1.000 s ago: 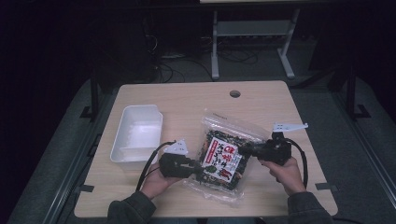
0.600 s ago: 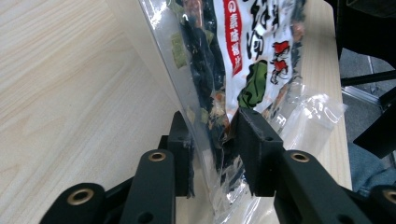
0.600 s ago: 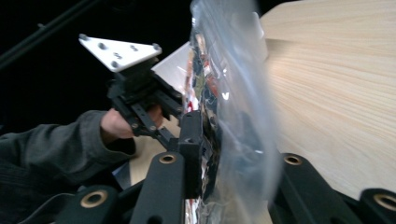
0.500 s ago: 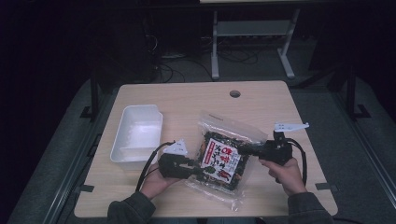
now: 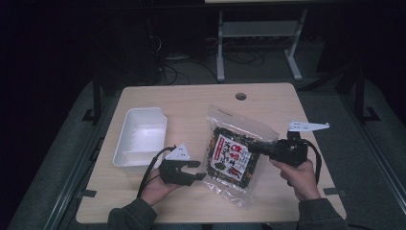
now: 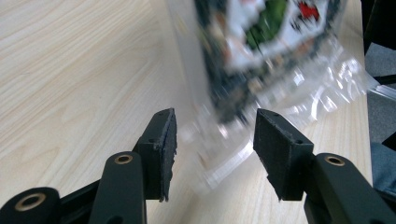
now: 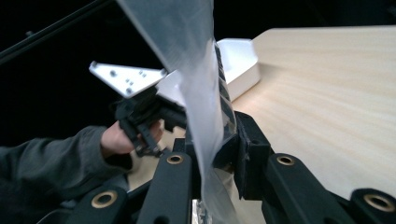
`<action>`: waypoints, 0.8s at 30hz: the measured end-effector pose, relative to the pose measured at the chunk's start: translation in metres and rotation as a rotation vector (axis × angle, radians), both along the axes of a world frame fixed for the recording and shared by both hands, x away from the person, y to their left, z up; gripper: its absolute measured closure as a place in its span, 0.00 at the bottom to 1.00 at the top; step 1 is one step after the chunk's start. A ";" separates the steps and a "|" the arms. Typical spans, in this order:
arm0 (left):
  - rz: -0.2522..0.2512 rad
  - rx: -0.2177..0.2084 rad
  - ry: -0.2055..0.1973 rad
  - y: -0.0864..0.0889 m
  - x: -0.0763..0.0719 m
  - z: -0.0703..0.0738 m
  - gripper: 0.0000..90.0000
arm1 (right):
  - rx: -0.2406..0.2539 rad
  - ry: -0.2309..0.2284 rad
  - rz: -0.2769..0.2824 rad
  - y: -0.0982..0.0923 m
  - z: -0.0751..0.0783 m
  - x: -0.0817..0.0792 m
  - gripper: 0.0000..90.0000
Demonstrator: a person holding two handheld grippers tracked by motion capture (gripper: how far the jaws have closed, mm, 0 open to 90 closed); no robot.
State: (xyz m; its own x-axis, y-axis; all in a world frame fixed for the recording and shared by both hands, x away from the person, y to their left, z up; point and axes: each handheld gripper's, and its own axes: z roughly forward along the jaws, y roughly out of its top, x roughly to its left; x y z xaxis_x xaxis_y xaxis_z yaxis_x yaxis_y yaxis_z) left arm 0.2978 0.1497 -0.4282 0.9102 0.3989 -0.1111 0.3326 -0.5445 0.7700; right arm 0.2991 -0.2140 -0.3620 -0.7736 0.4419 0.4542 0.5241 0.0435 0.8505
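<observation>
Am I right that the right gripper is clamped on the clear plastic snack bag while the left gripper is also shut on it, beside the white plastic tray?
Not quite: the left gripper is open, its black pads apart with the bag's edge loose between them, having just been opening, as the left gripper view shows. The right gripper is indeed clamped on the clear plastic snack bag, beside the white plastic tray.

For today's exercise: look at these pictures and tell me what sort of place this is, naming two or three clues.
Probably a lab or workshop set up for recording handling tasks, not a home. Clues: a bare wooden table with a cable hole, loose cables and a metal stand on the dark floor behind it, and camera-bearing hand-held grippers working a snack bag.
</observation>
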 end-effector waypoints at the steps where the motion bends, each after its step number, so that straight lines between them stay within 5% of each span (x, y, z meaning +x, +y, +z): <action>1: 0.003 0.006 -0.006 0.001 -0.001 0.001 0.53 | -0.006 -0.005 -0.015 -0.001 0.003 0.000 0.86; 11: -0.003 0.063 -0.053 0.010 -0.020 0.003 0.49 | -0.052 -0.039 -0.156 0.006 0.021 0.002 0.86; 24: -0.038 0.125 -0.057 0.017 -0.034 -0.004 0.41 | -0.067 -0.067 -0.221 0.039 0.043 0.013 0.86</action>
State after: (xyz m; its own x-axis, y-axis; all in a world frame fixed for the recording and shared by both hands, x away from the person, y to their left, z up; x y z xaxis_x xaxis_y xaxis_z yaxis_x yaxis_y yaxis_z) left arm 0.2637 0.1665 -0.4320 0.9285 0.3711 -0.0103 0.2671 -0.6486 0.7127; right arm 0.3124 -0.1747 -0.3185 -0.6818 0.6314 0.3694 0.4699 -0.0091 0.8827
